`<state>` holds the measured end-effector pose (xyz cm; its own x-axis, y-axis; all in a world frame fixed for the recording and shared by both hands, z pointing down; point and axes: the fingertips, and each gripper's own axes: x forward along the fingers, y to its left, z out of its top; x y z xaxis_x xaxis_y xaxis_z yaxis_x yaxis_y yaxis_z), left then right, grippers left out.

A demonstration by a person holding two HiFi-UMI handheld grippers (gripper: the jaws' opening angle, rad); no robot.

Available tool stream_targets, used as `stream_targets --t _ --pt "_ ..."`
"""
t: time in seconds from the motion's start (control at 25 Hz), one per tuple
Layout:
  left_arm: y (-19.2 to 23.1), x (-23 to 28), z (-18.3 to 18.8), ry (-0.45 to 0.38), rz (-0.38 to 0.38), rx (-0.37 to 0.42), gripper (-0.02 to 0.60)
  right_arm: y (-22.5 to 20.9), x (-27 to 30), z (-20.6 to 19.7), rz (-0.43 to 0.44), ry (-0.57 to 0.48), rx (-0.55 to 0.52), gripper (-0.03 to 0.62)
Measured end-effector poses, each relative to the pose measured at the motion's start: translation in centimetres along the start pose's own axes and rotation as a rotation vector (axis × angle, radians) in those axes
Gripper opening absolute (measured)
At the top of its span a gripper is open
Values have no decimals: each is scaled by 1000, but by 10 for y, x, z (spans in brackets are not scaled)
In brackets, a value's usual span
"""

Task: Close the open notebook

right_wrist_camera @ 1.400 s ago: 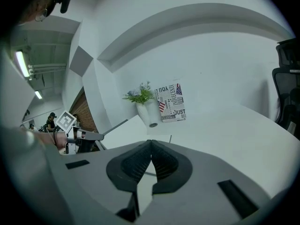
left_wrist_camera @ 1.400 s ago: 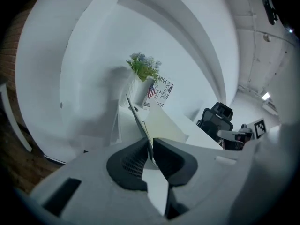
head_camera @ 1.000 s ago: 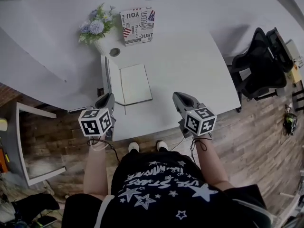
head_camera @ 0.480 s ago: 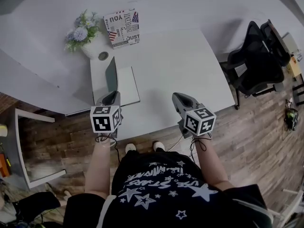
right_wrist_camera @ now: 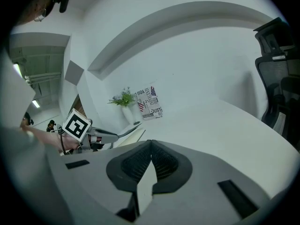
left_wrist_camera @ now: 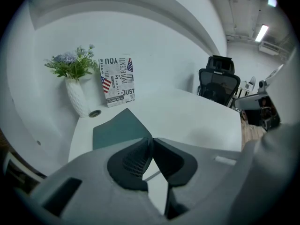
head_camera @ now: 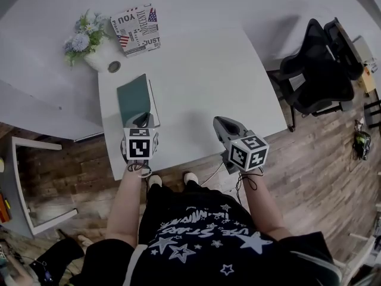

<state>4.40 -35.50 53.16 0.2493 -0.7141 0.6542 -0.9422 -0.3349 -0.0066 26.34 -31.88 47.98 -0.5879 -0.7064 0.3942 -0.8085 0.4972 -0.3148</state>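
One green-covered notebook (head_camera: 134,94) lies just ahead of the closed left tongs (head_camera: 141,121).

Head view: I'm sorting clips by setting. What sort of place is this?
Most likely an office: a white desk with a black office chair at its end, and a green notebook, a flower vase and a printed sign on it.

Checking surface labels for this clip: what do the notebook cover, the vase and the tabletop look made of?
Notebook cover: dark green and matte, probably card or leatherette; the colour is even with no glare.
Vase: white, likely ceramic; the surface shows a fine raised texture.
Tabletop: white and smooth, probably laminate or painted board; it is uniform, with soft shadows only.
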Motion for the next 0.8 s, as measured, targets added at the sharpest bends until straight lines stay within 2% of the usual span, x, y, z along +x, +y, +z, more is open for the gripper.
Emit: stream_targets --t 0.24,0.44,0.6,0.8 --pt "-12 28 -19 80 46 7 44 -20 -3 -7 10 20 14 2" --pt "-17 38 -29 131 91 47 44 -29 -2 -12 12 22 36 2" --pt "-20 42 -33 129 89 54 59 -28 -5 -13 6 14 43 2" --pt "-24 28 -25 57 28 24 155 -15 -15 -9 -24 -14 25 2"
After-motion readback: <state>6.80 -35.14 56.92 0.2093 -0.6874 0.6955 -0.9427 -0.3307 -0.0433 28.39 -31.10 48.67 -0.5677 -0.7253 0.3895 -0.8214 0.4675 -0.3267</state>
